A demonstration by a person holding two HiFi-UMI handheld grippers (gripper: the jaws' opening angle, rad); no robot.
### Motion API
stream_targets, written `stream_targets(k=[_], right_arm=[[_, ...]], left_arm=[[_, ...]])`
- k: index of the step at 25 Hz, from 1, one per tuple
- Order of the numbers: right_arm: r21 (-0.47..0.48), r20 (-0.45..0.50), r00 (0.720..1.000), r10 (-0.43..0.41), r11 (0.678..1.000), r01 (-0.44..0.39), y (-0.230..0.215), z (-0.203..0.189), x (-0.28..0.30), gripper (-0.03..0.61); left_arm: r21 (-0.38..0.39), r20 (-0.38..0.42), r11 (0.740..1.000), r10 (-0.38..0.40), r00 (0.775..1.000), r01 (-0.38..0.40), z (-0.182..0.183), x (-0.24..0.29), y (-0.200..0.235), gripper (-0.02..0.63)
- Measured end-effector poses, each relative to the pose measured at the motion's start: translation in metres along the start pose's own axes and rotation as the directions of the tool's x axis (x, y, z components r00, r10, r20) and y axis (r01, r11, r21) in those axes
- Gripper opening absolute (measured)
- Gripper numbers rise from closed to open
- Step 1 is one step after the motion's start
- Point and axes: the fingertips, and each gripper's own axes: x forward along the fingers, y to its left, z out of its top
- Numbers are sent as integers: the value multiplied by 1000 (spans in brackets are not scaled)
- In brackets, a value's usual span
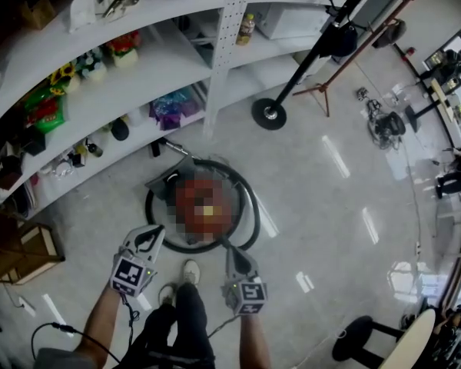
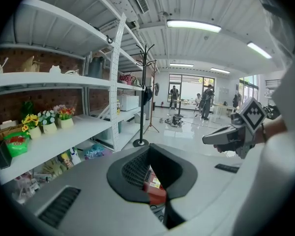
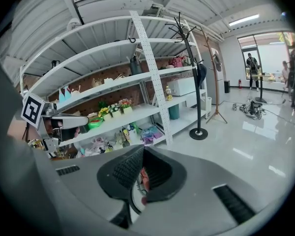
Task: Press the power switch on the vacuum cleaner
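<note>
A red vacuum cleaner [image 1: 190, 198] sits on the floor in front of the shelves, ringed by its black hose [image 1: 250, 215]; a mosaic patch covers its top, so no switch shows. My left gripper [image 1: 152, 238] hangs just off its near left side, jaws shut and empty. My right gripper [image 1: 232, 250] is by the hose at the near right, also shut and empty. In the left gripper view a sliver of red body [image 2: 156, 193] shows below the closed tips [image 2: 151, 151]. The right gripper view gives a glimpse of the body [image 3: 143, 178] under its tips [image 3: 143, 150].
White shelving [image 1: 138, 83] with flowers and small items curves along the back. A coat stand's round base [image 1: 269, 114] stands behind the vacuum. A wooden crate [image 1: 19, 248] lies far left, a black stool [image 1: 359, 337] near right. The person's shoes [image 1: 190, 271] are between the grippers.
</note>
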Motion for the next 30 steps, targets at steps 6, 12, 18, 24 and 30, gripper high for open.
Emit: stream_targets(k=[6,12,18,24,30], right_arm=[[4,-26,1000,8,1000,-8,-8,-22,20,12],[12,-36,999,19,1000,-19,-16,-46,41,12],[12,-40,999,25,1000,-24,-23,-64,61,12],[15,-52,998,26,1000,-25,-30,-88,74,12],[12,-66,997,36,999,-35,-34,-111,82,12]], left_arm=[[17,-47,1000,-12,999,13,-33,15,-1,6],[23,-66,999,-24,998,25,-62,28,0,6],[46,-87,998,-34,996,38,-88,43,3,6],[35,-106,998,-53,993,57,-116,53,-3,6],[16,-126,997,-71,989,73,-145,61,-11,6]])
